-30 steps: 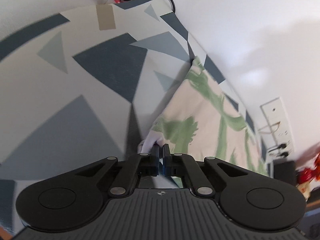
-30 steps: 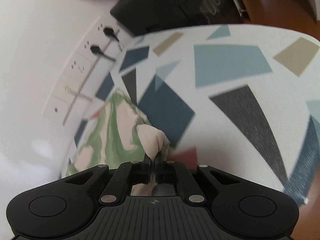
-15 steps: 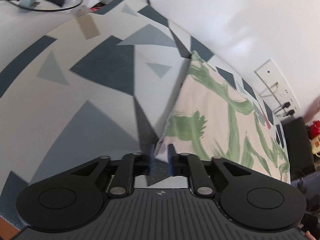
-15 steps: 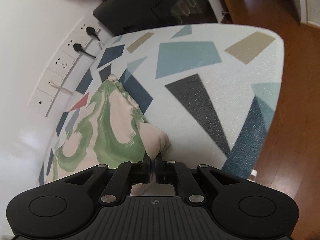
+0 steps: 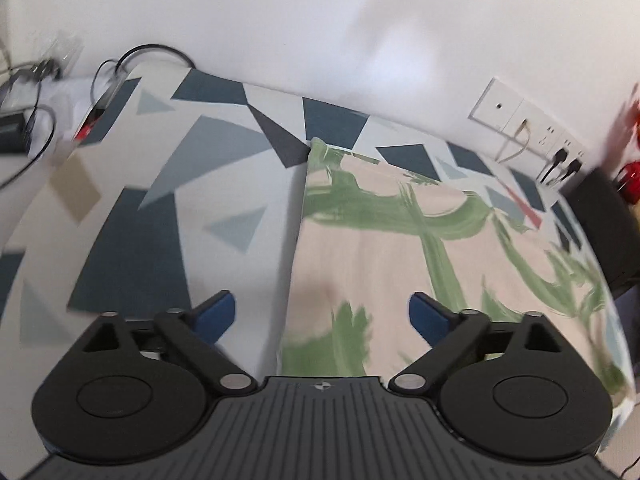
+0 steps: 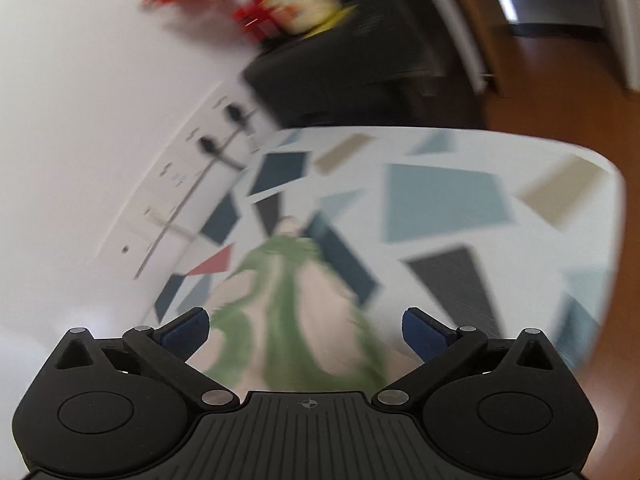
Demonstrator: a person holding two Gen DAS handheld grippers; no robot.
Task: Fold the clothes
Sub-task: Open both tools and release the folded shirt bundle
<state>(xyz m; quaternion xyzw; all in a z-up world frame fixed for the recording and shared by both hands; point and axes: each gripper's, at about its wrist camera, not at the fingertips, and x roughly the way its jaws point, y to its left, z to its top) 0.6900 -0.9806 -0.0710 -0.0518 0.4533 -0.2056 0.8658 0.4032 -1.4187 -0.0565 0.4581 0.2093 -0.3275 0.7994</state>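
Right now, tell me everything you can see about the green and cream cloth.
The cloth is thin, soft-looking fabric, cream with broad green brush-stroke marks. It lies folded and mostly flat on the patterned table, near the wall, with a straight left edge and a bunched far corner in the right wrist view. Nothing grips it: the left gripper and right gripper are over it with jaws opening, pads clear of the fabric. Motion blur hides finer detail.

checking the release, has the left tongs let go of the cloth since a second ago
Yes. The left tongs are opening, pads clear of the green-patterned cloth, which lies flat on the tablecloth.
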